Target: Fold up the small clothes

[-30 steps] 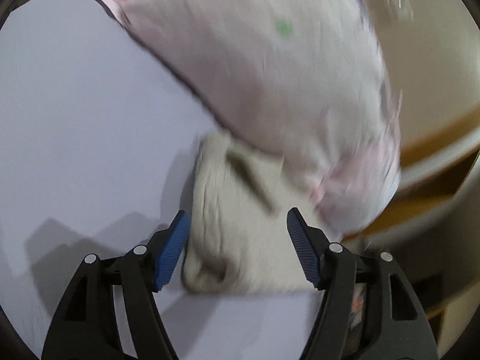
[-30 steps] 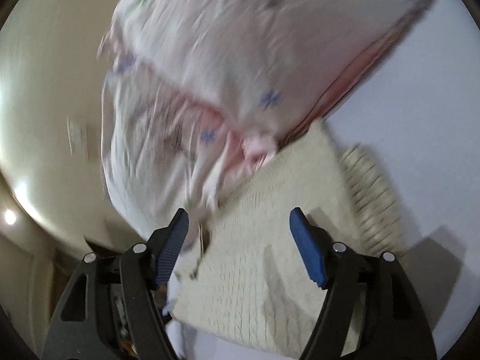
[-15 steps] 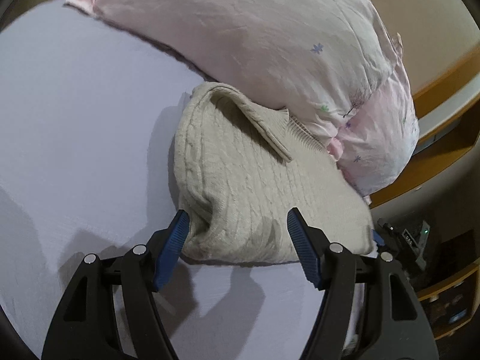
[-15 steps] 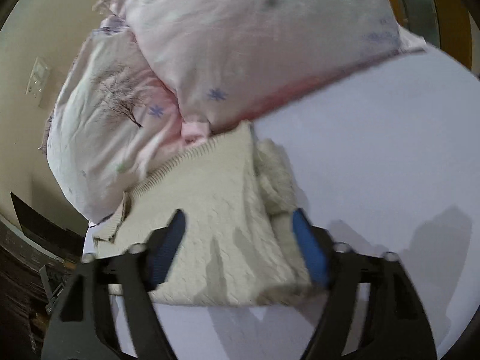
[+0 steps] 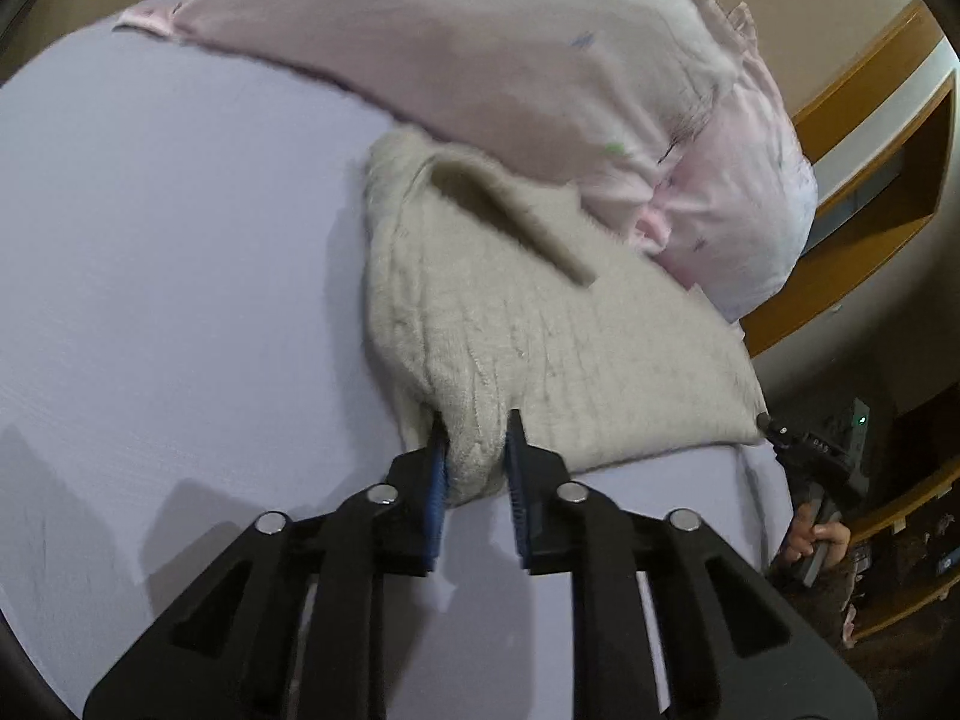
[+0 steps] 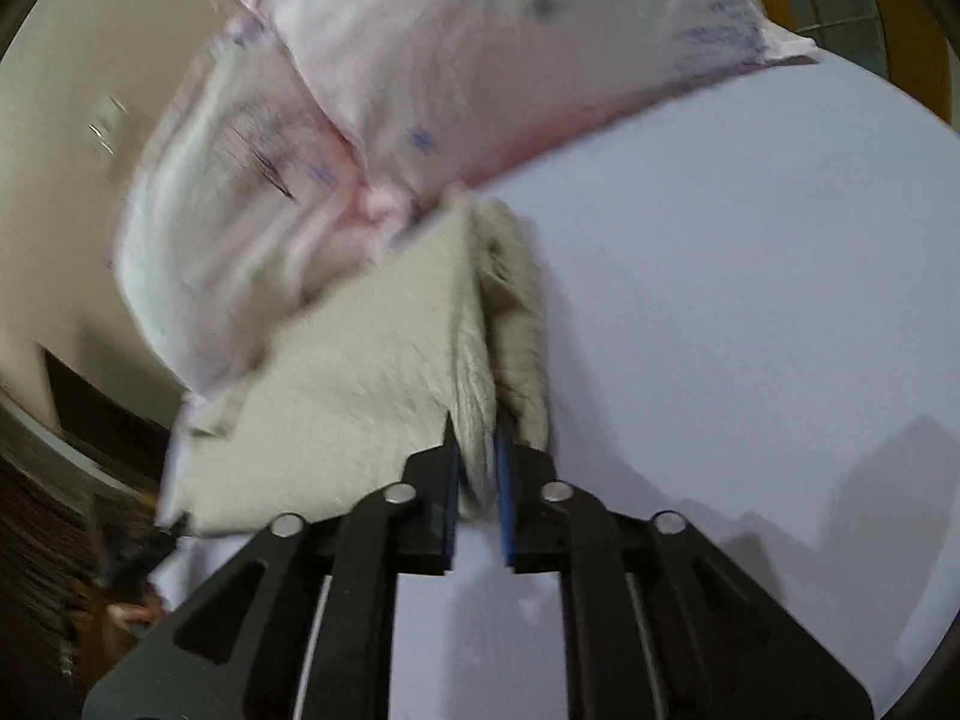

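A: Both hand-held grippers, left (image 5: 474, 438) and right (image 6: 477, 438), pinch the sweater (image 5: 540, 324) on the bed (image 5: 150, 240), against the pillow (image 5: 540, 60).

B: I lift both evenly, away from the pillow.

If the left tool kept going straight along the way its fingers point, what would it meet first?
The left tool is already shut on the cream knit sweater, so it meets more sweater first; beyond lies the pink pillow, though depth is unclear.

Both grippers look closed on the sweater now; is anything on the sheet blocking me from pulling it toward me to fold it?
Nothing visible does. The left gripper and right gripper each pinch the near edge of the cream sweater, and the lavender sheet toward you shows only shadows. The pink pillow touches the sweater's far edge, behind it.
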`<state>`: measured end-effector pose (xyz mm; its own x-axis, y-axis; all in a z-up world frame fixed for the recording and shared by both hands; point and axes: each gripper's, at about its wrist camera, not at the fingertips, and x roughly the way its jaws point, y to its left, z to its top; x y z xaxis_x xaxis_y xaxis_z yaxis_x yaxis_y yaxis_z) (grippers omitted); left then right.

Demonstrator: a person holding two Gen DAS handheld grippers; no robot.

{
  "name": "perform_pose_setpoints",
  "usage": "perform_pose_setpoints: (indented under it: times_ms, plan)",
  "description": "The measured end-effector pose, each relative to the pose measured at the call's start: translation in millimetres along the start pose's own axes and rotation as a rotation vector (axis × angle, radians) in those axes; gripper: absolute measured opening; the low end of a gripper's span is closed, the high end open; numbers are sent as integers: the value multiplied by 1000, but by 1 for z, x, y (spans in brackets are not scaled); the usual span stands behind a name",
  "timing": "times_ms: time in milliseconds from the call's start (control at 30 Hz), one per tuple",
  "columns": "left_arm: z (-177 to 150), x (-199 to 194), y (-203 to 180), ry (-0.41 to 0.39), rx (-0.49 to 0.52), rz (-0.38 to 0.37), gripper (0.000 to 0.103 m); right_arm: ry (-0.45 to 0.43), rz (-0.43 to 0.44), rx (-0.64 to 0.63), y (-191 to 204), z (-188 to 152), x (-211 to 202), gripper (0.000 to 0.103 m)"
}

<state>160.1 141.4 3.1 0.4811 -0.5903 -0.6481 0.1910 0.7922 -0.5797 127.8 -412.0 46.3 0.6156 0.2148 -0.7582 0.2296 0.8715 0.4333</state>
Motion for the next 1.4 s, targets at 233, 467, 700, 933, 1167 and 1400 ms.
perform_pose_setpoints:
  times_ms: [233, 467, 700, 933, 1167, 1400]
  plan:
    - [-1, -35, -5, -124, -16, 26, 68, -48, 336, -234, 125, 18, -18, 70]
    - [-17, -38, -24, -112, 3, 8, 69, 524, 590, -203, 268, -15, 139, 67]
    - [-14, -19, -28, -66, 19, 60, 73, 339, 595, -163, 341, 32, 195, 53]
    - [25, 0, -4, -97, -62, 60, 74, 218, 581, -295, 292, 26, 125, 78]
    - [60, 41, 5, -6, -97, -13, 66, 142, 535, -207, 213, 44, 72, 86]
    - [58, 55, 9, 19, -238, -148, 19, 43, 503, -126, 135, 61, 25, 89]
